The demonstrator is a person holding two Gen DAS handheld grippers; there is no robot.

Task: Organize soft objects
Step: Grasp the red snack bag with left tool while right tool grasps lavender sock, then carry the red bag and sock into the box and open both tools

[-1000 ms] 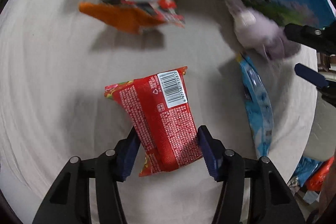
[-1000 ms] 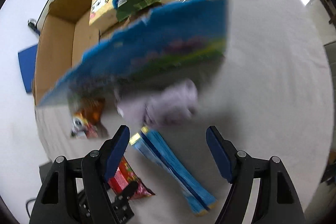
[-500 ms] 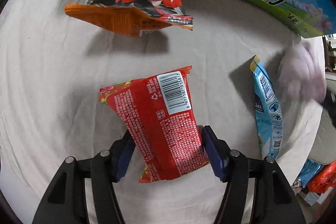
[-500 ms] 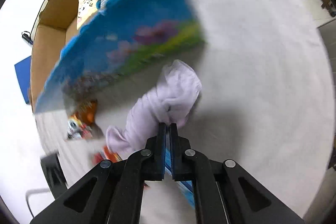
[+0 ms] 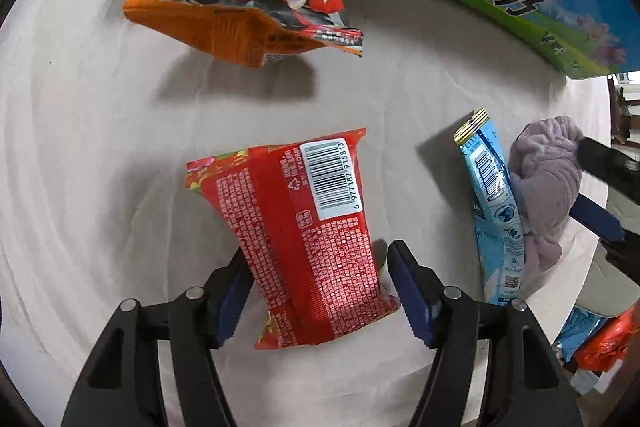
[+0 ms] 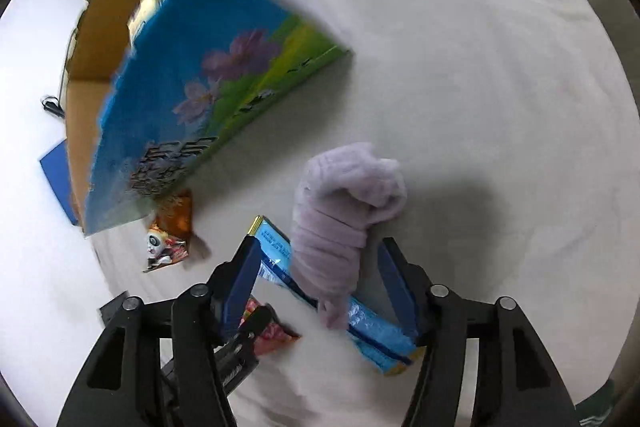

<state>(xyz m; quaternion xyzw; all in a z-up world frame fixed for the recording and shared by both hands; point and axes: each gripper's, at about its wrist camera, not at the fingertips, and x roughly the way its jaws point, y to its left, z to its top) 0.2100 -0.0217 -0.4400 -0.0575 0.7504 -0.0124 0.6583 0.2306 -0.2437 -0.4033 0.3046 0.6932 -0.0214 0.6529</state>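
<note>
Red packet [image 5: 304, 231] lies barcode-up on the beige cloth [image 5: 80, 147], its near end between the wide-spread fingers of the left gripper [image 5: 320, 287]; contact is unclear. To its right, the right gripper [image 6: 318, 283], jaws wide, straddles a lilac rolled towel [image 6: 344, 219] lying against a blue packet [image 6: 360, 323]. Farther off, a panda packet [image 5: 256, 3] rests by the open carton [image 6: 180, 87], which holds other packets.
</note>
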